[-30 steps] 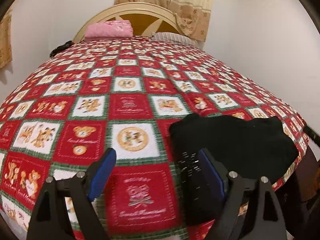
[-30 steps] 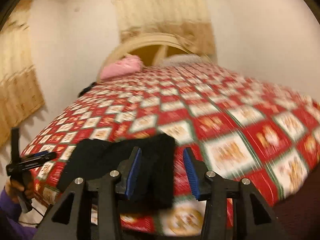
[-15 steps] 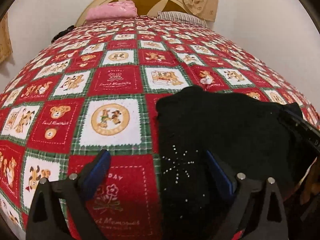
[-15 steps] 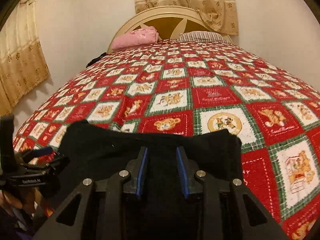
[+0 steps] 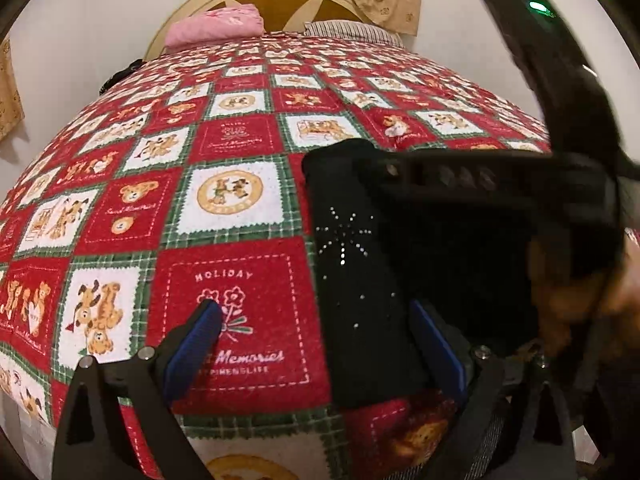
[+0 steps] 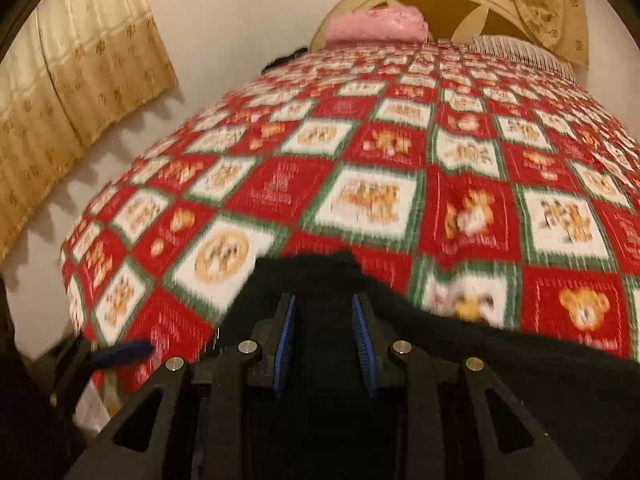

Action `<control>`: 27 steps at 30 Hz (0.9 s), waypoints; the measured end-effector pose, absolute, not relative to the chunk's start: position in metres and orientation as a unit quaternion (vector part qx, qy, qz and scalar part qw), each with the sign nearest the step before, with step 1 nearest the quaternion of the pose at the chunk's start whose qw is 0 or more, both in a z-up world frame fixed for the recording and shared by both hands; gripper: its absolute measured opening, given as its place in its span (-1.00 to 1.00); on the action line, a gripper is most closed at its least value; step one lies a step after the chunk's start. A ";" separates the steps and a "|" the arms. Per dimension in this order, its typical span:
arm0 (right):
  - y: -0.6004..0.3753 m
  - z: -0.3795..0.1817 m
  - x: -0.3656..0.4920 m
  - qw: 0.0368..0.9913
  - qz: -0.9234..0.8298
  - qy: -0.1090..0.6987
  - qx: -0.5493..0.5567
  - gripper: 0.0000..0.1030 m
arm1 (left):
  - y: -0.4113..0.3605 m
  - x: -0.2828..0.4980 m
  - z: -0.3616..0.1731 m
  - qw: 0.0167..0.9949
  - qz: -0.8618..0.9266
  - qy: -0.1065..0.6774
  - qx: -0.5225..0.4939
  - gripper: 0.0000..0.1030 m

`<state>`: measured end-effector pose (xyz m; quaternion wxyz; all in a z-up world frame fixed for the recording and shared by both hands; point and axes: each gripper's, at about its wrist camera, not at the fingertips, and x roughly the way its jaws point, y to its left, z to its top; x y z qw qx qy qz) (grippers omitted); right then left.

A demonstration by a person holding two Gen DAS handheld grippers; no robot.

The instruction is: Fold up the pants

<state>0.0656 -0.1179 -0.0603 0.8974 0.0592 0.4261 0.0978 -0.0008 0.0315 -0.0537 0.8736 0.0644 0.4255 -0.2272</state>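
Observation:
The black pants [image 5: 360, 280], folded and with a rhinestone starburst, lie at the near right edge of the bed. My left gripper [image 5: 316, 336] is open, its blue pads straddling the pants' left edge, just above the quilt. My right gripper [image 6: 324, 332] hovers over the pants [image 6: 520, 360] with its jaws partly open and black cloth between the pads; whether it pinches the cloth is unclear. The right gripper also shows in the left wrist view [image 5: 460, 176], lying across the pants, with the hand behind it.
A red, white and green teddy-bear quilt [image 5: 224, 200] covers the bed. A pink folded cloth [image 5: 216, 26] and a striped pillow [image 5: 352, 30] lie by the headboard [image 5: 276, 0]. Beige curtains [image 6: 72, 92] hang at the left wall.
Both grippers have moved lower and closer to the pants. The right gripper has come across over the pants into the left wrist view. The left gripper stays open.

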 end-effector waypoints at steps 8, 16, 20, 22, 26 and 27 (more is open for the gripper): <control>-0.148 -0.016 0.019 0.926 0.088 0.350 0.110 -0.42 | 0.039 -0.008 -0.046 0.875 -0.242 0.415 0.062 0.92; -0.244 -0.004 -0.077 0.942 -0.030 0.309 0.129 -0.39 | 0.035 -0.001 -0.017 0.898 -0.250 0.356 0.064 0.92; -0.276 -0.027 -0.098 0.925 -0.033 0.325 0.193 -0.39 | 0.020 0.012 -0.013 0.890 -0.262 0.368 0.054 0.92; -0.276 -0.019 -0.108 0.928 -0.035 0.318 0.194 -0.39 | 0.016 0.015 -0.013 0.886 -0.264 0.378 0.047 0.92; -0.275 -0.001 -0.130 0.943 -0.071 0.277 0.168 -0.09 | 0.009 0.016 -0.015 0.880 -0.270 0.389 0.035 0.92; -0.277 0.000 -0.134 0.944 -0.078 0.271 0.172 0.04 | 0.005 0.017 -0.017 0.878 -0.269 0.395 0.036 0.92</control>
